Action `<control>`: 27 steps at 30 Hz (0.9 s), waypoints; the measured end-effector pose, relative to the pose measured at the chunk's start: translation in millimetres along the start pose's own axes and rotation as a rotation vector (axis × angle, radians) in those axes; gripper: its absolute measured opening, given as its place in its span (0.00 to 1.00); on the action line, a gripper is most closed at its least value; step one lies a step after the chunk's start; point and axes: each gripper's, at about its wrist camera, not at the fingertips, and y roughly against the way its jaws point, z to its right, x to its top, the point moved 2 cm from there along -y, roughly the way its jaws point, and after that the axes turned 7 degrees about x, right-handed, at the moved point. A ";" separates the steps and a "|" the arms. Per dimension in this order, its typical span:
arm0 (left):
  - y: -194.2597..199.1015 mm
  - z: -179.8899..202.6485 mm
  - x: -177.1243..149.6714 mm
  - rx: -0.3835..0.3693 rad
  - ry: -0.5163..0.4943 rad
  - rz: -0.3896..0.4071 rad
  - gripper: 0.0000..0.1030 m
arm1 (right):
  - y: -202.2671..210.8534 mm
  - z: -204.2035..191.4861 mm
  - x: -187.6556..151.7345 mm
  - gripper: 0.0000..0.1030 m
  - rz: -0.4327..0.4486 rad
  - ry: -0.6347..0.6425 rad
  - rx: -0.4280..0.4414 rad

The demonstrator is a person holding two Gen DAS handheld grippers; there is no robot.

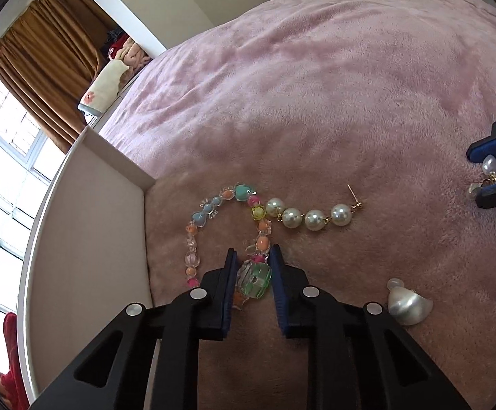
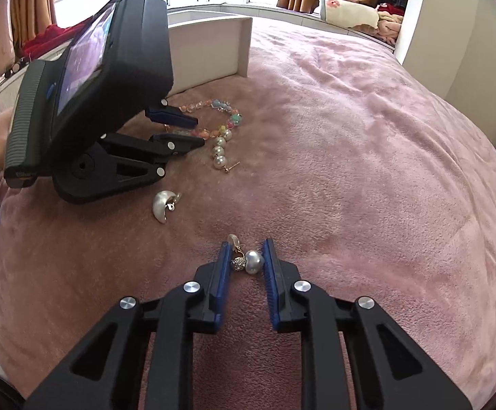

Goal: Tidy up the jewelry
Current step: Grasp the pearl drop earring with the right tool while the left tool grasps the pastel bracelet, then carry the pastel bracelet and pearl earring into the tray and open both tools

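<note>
A colourful beaded bracelet [image 1: 213, 215] lies on the pink blanket [image 1: 316, 85] beside a white box [image 1: 87, 239]. My left gripper [image 1: 253, 256] is open, its fingers either side of the bracelet's green bead [image 1: 256, 280]. A four-pearl drop earring [image 1: 311, 217] lies just right of the bracelet. A silver shell earring [image 1: 408, 304] lies at the lower right. My right gripper [image 2: 246, 246] is open around a small pearl heart earring [image 2: 253, 261] on the blanket. The left gripper [image 2: 198, 133], the bracelet [image 2: 220, 112] and the shell earring [image 2: 164, 205] also show in the right wrist view.
The white box [image 2: 210, 48] stands open at the far left of the bed. A window ledge with a cream pillow [image 2: 346, 13] and clothes runs behind the bed. Brown curtains [image 1: 50, 61] hang by the window.
</note>
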 end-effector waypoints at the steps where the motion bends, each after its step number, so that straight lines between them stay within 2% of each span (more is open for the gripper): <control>1: -0.3 0.1 -0.1 -0.001 0.003 -0.001 0.23 | 0.3 -0.5 -0.1 0.19 0.000 0.000 0.000; 6: 0.2 0.3 -0.5 0.009 -0.002 -0.001 0.21 | -0.2 -0.2 -0.6 0.19 0.003 -0.011 0.003; 8: 0.6 -1.1 -1.4 0.013 0.009 -0.004 0.15 | -0.2 -0.8 -0.7 0.19 0.004 -0.011 0.000; 18: 17.4 -9.6 0.7 -0.021 0.055 0.008 0.15 | 15.0 -3.7 5.0 0.19 0.042 -0.017 0.022; 27: 58.1 -23.8 21.3 -0.067 0.145 0.079 0.15 | 49.4 -1.6 24.9 0.19 0.099 -0.021 -0.006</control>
